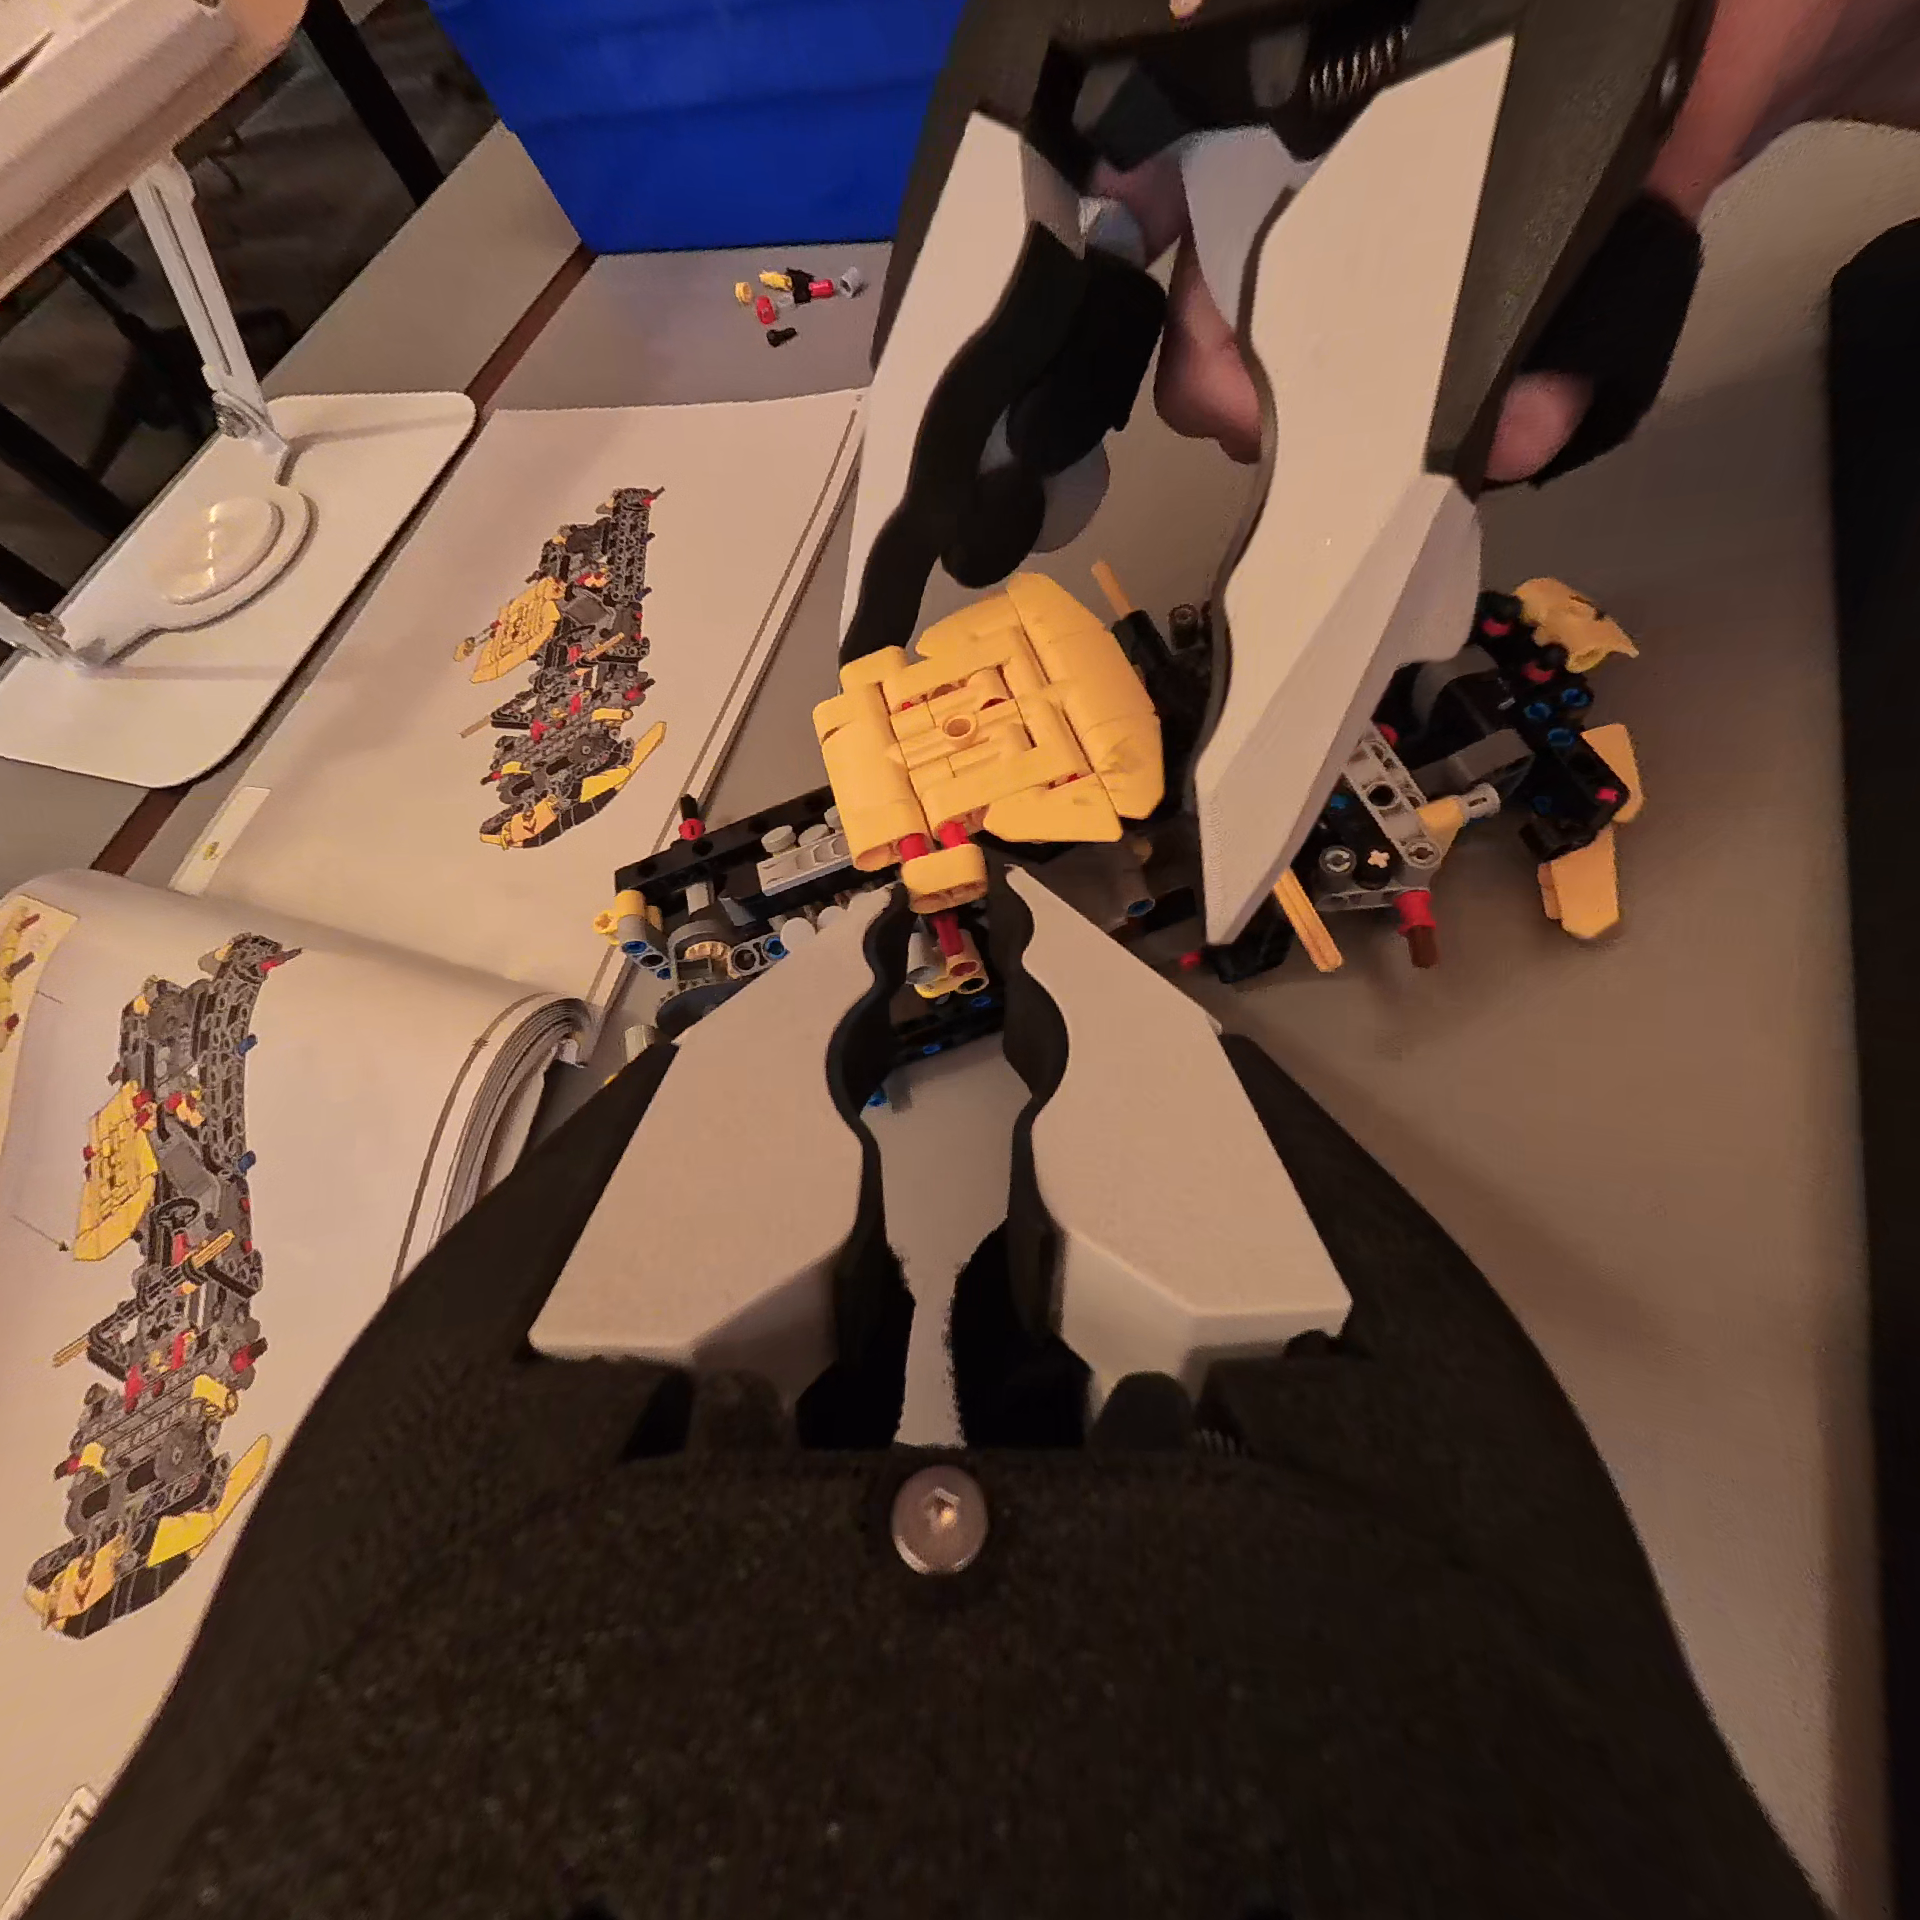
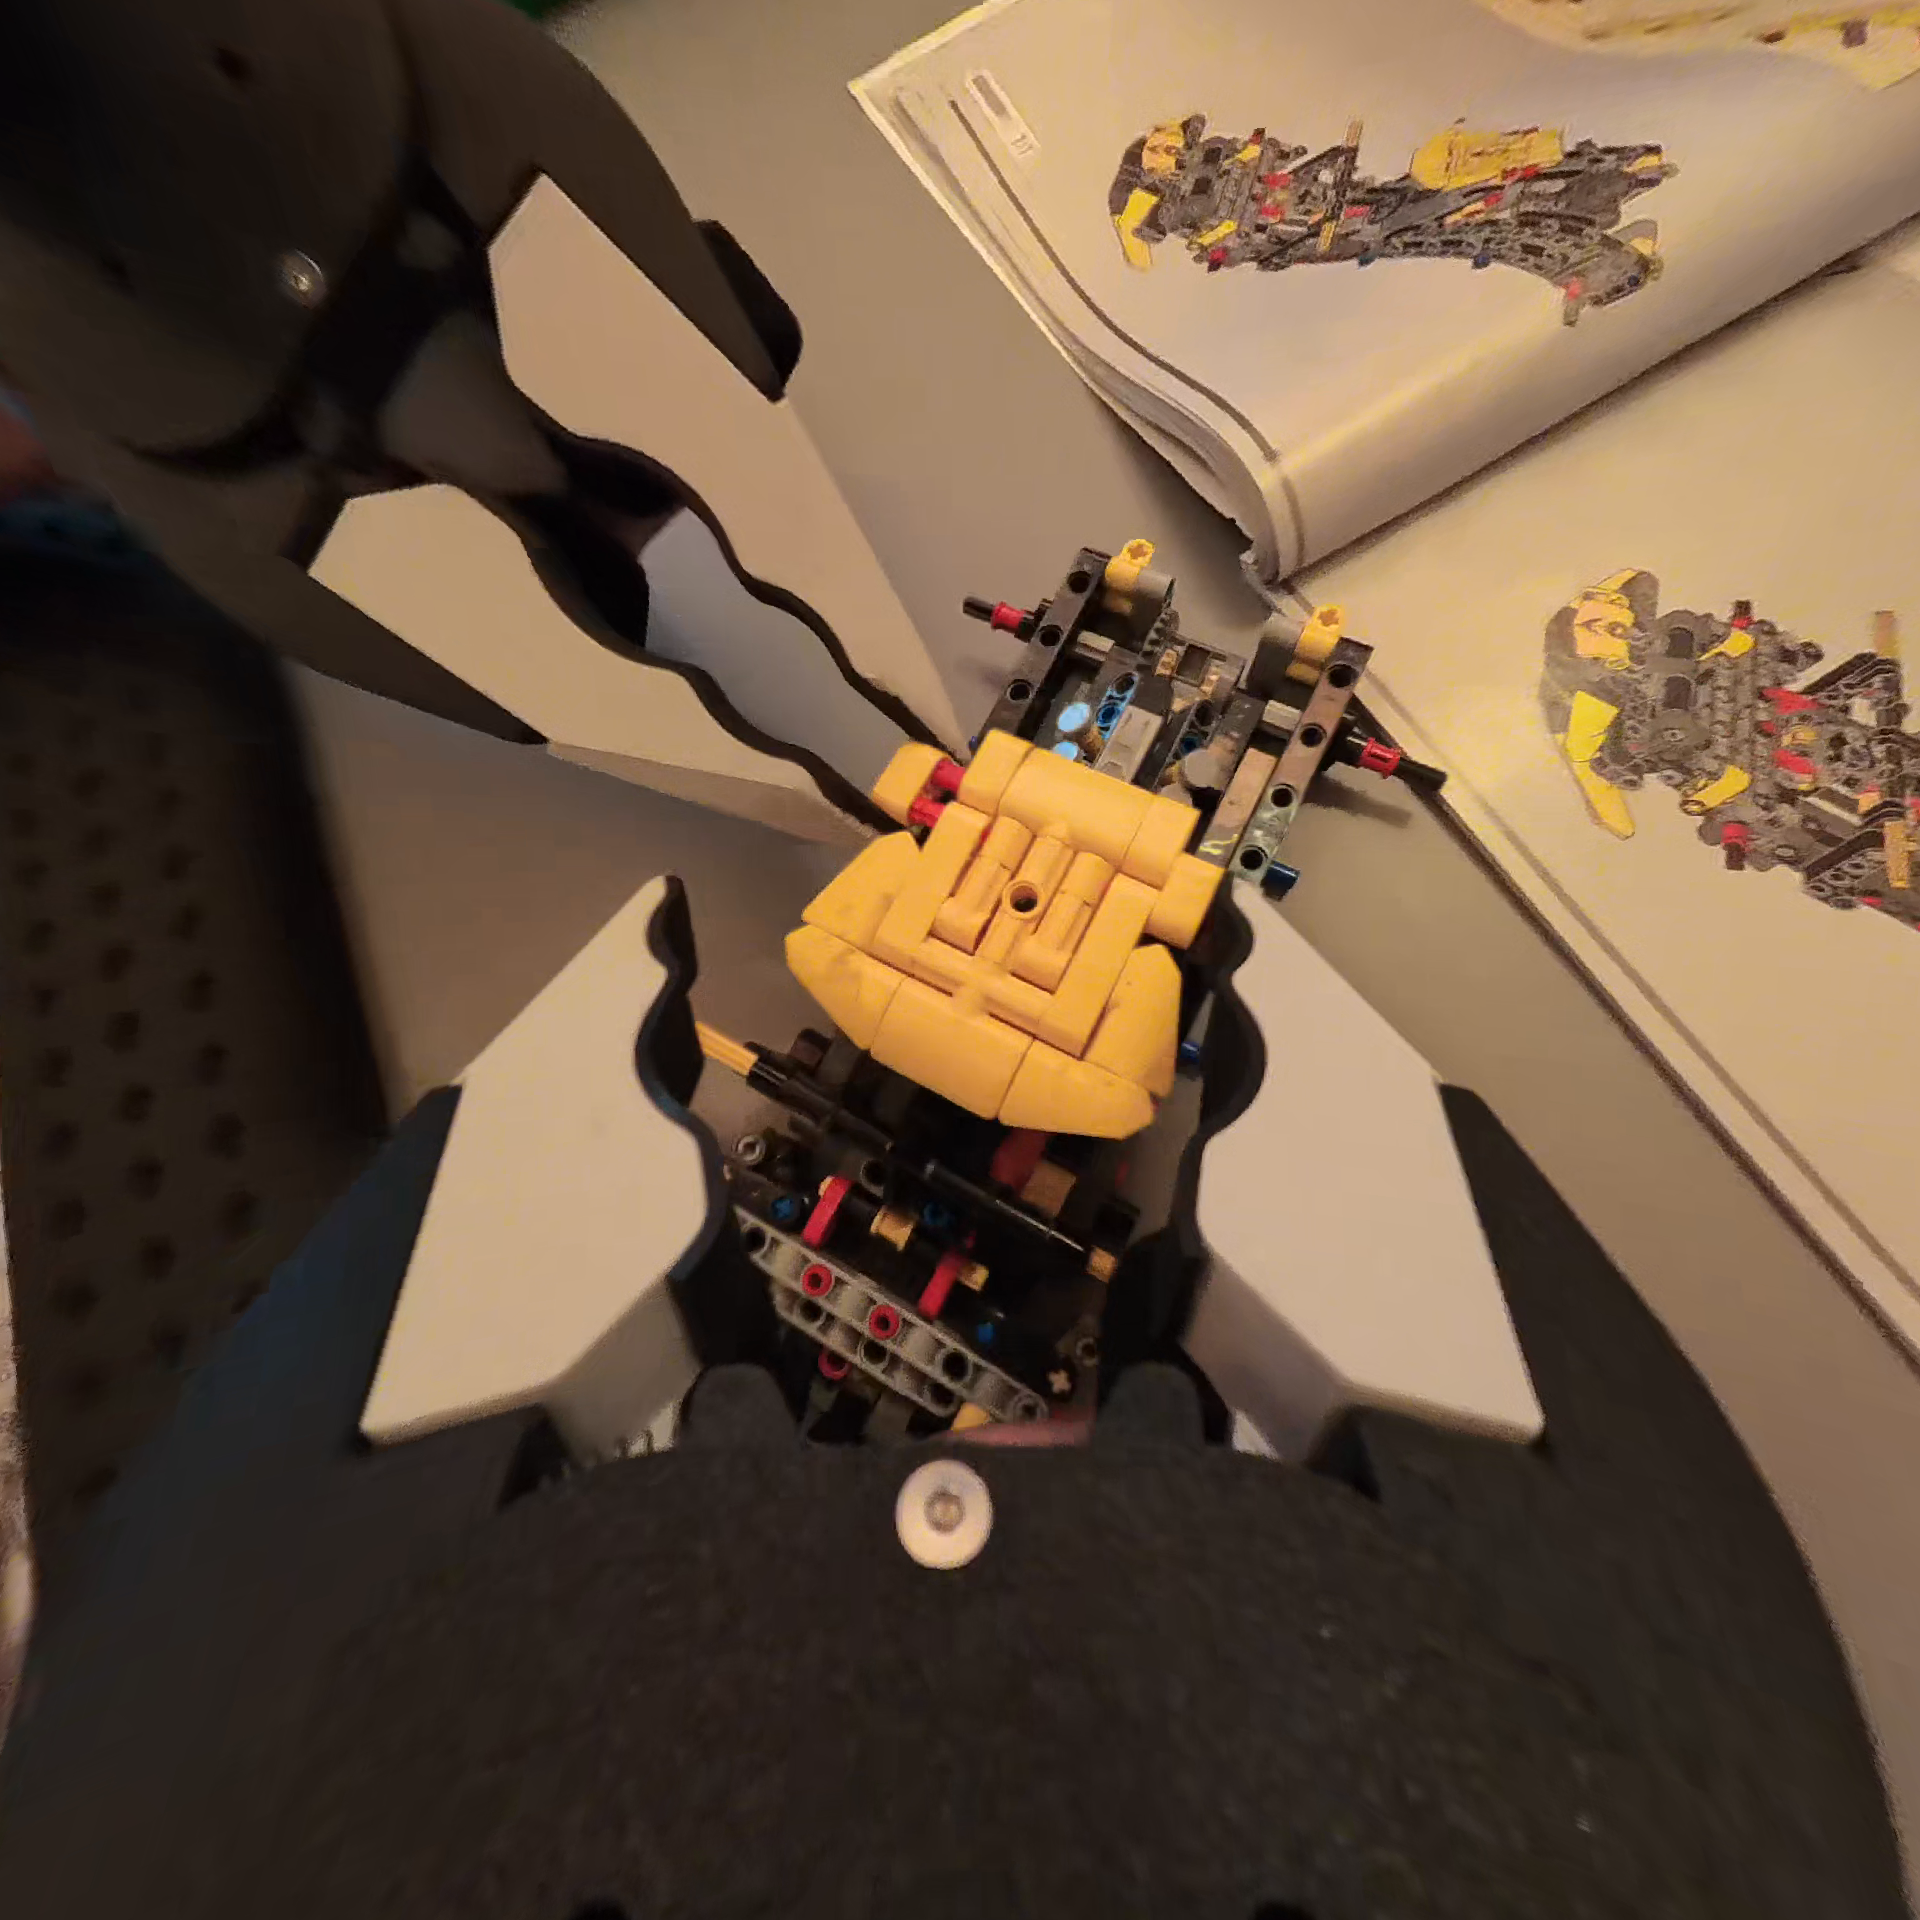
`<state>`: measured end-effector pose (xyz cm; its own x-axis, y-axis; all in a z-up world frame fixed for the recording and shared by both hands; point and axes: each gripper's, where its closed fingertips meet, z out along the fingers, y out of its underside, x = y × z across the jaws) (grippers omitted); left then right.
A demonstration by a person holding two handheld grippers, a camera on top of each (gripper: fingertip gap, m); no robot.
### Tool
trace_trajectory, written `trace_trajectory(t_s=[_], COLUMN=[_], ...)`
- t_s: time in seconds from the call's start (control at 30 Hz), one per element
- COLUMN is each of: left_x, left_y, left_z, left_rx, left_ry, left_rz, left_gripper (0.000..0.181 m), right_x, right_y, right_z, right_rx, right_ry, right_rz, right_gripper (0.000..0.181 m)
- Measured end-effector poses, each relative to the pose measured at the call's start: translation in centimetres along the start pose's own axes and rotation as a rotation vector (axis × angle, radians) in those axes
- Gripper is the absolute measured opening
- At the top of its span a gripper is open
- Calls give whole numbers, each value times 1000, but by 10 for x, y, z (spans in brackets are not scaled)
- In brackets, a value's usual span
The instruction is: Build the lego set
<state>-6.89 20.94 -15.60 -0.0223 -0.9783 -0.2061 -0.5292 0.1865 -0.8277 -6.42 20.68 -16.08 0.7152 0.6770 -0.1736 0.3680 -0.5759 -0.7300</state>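
Left gripper (image 1: 951, 914) pinches the red pin at the yellow hood's (image 1: 987, 717) six o'clock; right gripper (image 2: 940, 1049) straddles the black chassis (image 2: 914, 1278) on the table. Light, rigid, snap-fit: likely best gripped by the frame beams.

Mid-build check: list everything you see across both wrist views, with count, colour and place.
Yellow panel assembly: one, on the chassis, between both grippers.
Chassis: one, black and grey, on the table.
Instruction booklet: one, white, open beside the chassis.
Loose pieces: several, mixed colours, near the bin.
Bin: one, blue, table's far edge.
Stand base: one, white, beyond the booklet.
Left gripper: fingers pinching the panel's red-pinned end.
Right gripper: fingers straddling the chassis.
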Motion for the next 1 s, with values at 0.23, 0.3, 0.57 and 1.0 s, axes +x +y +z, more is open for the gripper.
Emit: trace_trajectory(t_s=[0.23,0.3,0.57,1.0], left_x=[0,2,5,11], left_y=[-2,-2,-3,-4], left_z=[3,3,5,4], left_rx=[-44,-52,-107,-142], left_ry=[-36,-56,25,51], left_rz=[-59,-20,14,-12], left_gripper=[14,14,14,16], right_x=[-5,-5,-4,-4], right_y=[5,5,7,-1], right_z=[2,1,3,-4], right_rx=[-14,-14,-40,64], right_ry=[52,43,78,-27], right_rz=[-31,-19,-45,57], right_gripper=[110,110,108,99])
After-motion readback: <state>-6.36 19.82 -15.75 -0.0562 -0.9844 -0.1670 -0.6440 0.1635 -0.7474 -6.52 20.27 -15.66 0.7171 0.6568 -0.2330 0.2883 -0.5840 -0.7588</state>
